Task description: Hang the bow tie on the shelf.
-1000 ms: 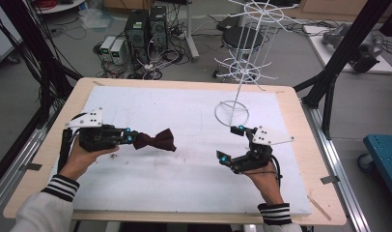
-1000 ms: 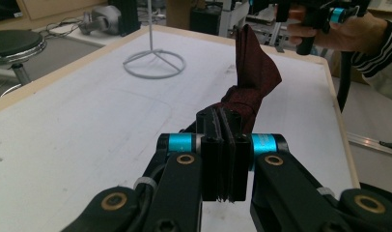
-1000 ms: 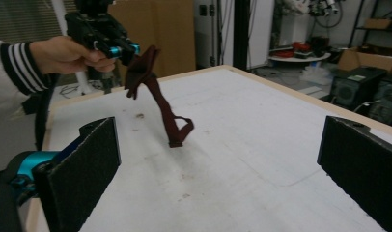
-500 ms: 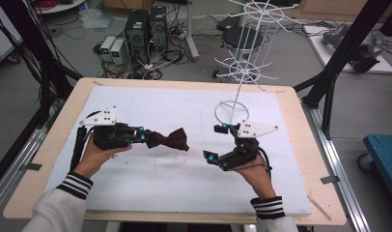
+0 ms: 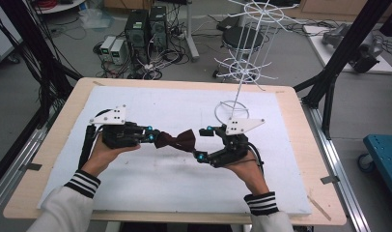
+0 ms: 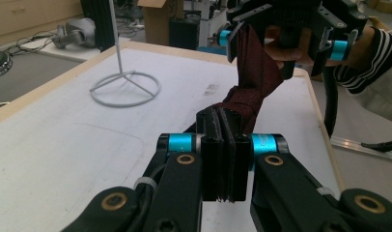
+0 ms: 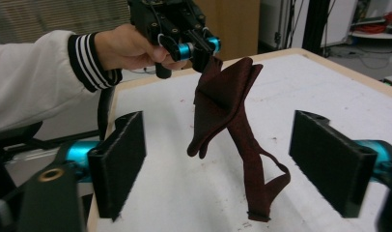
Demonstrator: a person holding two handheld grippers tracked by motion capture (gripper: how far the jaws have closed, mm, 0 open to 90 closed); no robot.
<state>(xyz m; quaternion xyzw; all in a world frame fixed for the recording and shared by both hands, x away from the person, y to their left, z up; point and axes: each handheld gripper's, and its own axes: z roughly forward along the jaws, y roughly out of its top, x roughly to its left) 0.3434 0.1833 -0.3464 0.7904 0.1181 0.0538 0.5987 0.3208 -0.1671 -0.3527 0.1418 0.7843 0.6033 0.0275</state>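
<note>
A dark red bow tie [image 5: 177, 140] hangs just above the white mat. My left gripper [image 5: 152, 137] is shut on its left end, and the left gripper view shows the jaws [image 6: 223, 125] pressed on the cloth [image 6: 254, 72]. My right gripper [image 5: 201, 143] faces it from the right, and its jaws have just been closing. They still stand apart, one on each side of the tie's right end. In the right gripper view the tie [image 7: 223, 106] and its strap loop hang between the two pads [image 7: 119, 159], touching neither.
A white wire stand [image 5: 240, 72] rises from a ring base [image 5: 218, 110] just behind my right gripper, the base also seen in the left gripper view [image 6: 124, 89]. The white mat [image 5: 160, 183] covers a wooden table [image 5: 35, 193]. Computers and cables sit on the floor beyond.
Both hands have moved toward the middle of the mat. The left carried the bow tie rightward. The right came left until its jaws, now narrower, straddle the tie's free end.
</note>
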